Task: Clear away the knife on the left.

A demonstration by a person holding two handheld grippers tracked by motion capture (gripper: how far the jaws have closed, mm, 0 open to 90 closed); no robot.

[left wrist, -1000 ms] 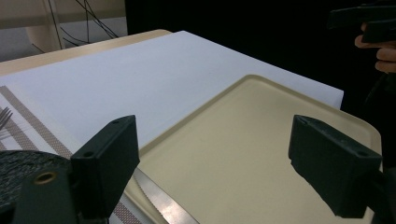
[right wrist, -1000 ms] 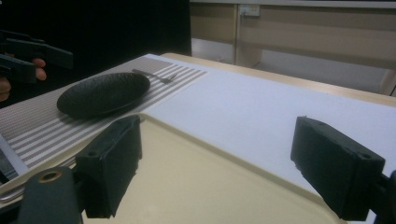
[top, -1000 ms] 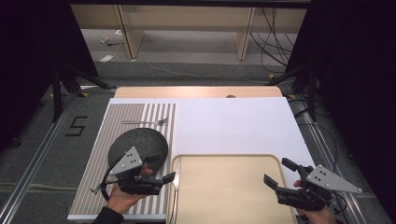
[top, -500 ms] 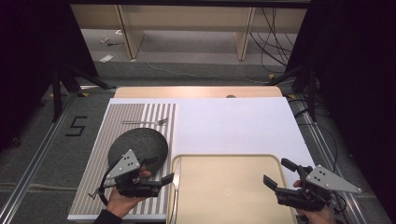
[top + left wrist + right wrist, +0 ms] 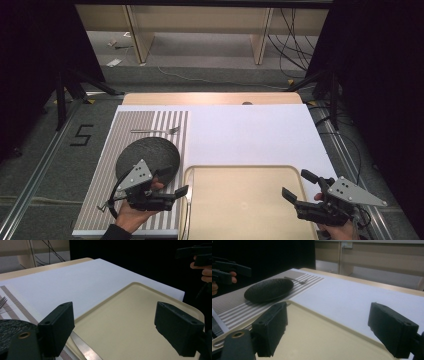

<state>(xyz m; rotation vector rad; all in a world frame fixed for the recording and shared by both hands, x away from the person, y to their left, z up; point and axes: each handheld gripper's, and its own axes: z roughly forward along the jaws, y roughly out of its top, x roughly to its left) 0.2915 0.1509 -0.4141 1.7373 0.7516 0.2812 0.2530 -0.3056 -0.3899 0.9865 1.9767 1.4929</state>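
A black round plate (image 5: 149,154) lies on a striped placemat (image 5: 150,122), with a fork (image 5: 156,131) on the mat just beyond it. A beige tray (image 5: 245,200) sits at the near middle of the table. A knife (image 5: 189,200) lies along the tray's left rim. My left gripper (image 5: 172,184) hovers open over the placemat's near right part, beside the plate and pointing at the tray (image 5: 140,315). My right gripper (image 5: 300,186) stands open at the tray's right rim, with nothing between its jaws. From there I see the plate (image 5: 269,288) and fork (image 5: 297,280).
A white sheet (image 5: 250,135) covers the table beyond the tray. The table's wooden far edge (image 5: 210,98) shows behind it. Past the table are a wooden shelf unit (image 5: 200,20), loose cables (image 5: 295,45) and dark stands on the floor.
My left gripper has shifted slightly toward the near edge. The right gripper has stayed put.
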